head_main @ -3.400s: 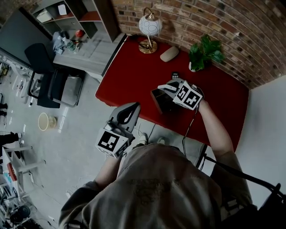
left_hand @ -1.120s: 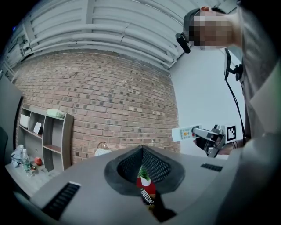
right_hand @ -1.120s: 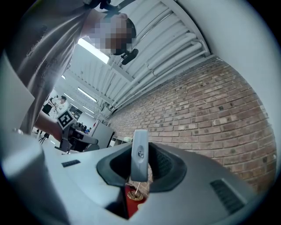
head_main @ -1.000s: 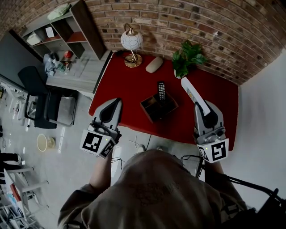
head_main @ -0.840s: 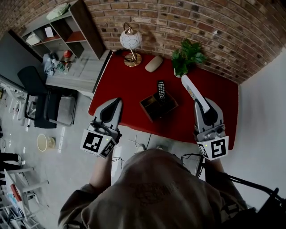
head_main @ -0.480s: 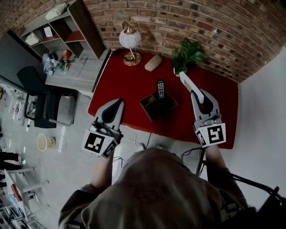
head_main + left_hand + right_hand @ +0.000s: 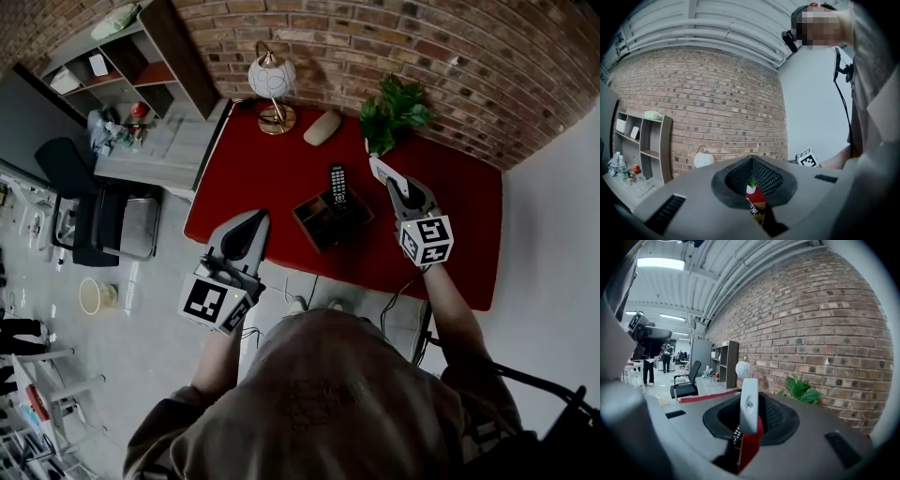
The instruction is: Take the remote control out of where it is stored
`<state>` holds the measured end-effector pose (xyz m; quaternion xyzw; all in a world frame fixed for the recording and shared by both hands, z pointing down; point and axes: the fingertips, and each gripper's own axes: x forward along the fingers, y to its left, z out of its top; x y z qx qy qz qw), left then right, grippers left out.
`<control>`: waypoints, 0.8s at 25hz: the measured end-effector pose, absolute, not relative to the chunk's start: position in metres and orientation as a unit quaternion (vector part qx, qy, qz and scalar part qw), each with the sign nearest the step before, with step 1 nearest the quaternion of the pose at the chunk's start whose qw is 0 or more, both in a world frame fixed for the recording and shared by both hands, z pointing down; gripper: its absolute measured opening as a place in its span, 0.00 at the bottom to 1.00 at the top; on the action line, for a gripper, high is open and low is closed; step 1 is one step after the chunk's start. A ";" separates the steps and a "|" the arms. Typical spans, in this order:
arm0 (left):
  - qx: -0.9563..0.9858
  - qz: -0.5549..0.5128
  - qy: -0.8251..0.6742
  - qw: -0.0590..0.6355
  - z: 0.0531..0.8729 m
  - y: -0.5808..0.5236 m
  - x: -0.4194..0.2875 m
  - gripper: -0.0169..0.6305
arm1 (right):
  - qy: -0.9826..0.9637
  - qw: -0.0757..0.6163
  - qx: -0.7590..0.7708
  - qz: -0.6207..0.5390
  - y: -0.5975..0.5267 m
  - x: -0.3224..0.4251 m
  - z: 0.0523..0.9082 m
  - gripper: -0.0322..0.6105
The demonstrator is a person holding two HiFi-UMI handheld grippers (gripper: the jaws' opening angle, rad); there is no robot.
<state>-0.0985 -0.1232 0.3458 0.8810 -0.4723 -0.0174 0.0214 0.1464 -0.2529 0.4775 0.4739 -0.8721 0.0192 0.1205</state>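
A brick wall [image 7: 422, 47] runs along the far side, and the red table [image 7: 272, 178] stands against it. To the left of the table are a grey shelf unit [image 7: 141, 47] and, nearer, a black office chair [image 7: 89, 220] on the grey floor.

On the table's far edge a leafy plant [image 7: 394, 112] sits right of centre. A lamp [image 7: 267, 80] with a round white shade stands at the far left corner, and a beige mouse [image 7: 322, 127] lies between the two.

A brown wooden box [image 7: 323, 220] sits near the table's near edge, around the middle. A black remote [image 7: 337, 183] stands in its far side, sticking out toward the wall.

The left gripper [image 7: 253, 217] hangs over the floor just off the table's near left edge, pointing at the table. Its jaws are pressed together at the tips, with nothing between them.

The right gripper [image 7: 398, 187] is over the table to the right of the box and apart from it. Its jaws pinch the white remote [image 7: 382, 172] by one end. The remote is out of the box and juts past the jaw tips toward the plant.
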 end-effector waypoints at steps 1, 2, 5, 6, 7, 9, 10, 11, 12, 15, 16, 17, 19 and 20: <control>0.881 -0.019 -0.472 0.023 0.346 -0.124 -0.098 0.04 | -0.870 0.134 0.473 0.028 -0.259 0.148 0.492 0.18; 0.881 -0.019 -0.472 0.023 0.346 -0.124 -0.098 0.04 | -0.867 0.148 0.474 0.038 -0.264 0.150 0.507 0.18; 0.881 -0.015 -0.473 0.021 0.346 -0.126 -0.098 0.04 | -0.855 0.184 0.479 0.073 -0.279 0.156 0.548 0.18; 0.881 -0.013 -0.473 0.022 0.347 -0.126 -0.097 0.04 | -0.850 0.194 0.482 0.087 -0.282 0.159 0.561 0.18; 0.881 -0.012 -0.473 0.022 0.347 -0.127 -0.097 0.04 | -0.844 0.204 0.485 0.102 -0.285 0.162 0.573 0.18; 0.880 -0.011 -0.474 0.025 0.348 -0.128 -0.098 0.04 | -0.833 0.222 0.490 0.130 -0.288 0.166 0.597 0.18; 0.880 -0.010 -0.474 0.026 0.348 -0.128 -0.099 0.04 | -0.827 0.230 0.492 0.144 -0.289 0.168 0.608 0.18; 0.880 -0.009 -0.474 0.026 0.349 -0.129 -0.099 0.04 | -0.822 0.237 0.494 0.159 -0.291 0.171 0.620 0.18; 0.880 -0.008 -0.474 0.027 0.349 -0.130 -0.099 0.04 | -0.815 0.242 0.496 0.176 -0.293 0.173 0.631 0.18; 0.880 -0.006 -0.474 0.028 0.349 -0.130 -0.099 0.04 | -0.799 0.245 0.500 0.228 -0.297 0.179 0.657 0.18; 0.880 -0.005 -0.474 0.028 0.349 -0.130 -0.098 0.04 | -0.793 0.249 0.500 0.242 -0.298 0.180 0.665 0.18; 0.880 -0.005 -0.474 0.028 0.349 -0.130 -0.098 0.04 | -0.787 0.256 0.501 0.253 -0.298 0.182 0.673 0.18; 0.879 -0.004 -0.475 0.031 0.351 -0.131 -0.099 0.04 | -0.775 0.274 0.502 0.268 -0.300 0.187 0.689 0.18; 0.879 -0.005 -0.476 0.035 0.352 -0.131 -0.099 0.04 | -0.770 0.282 0.502 0.276 -0.300 0.189 0.696 0.18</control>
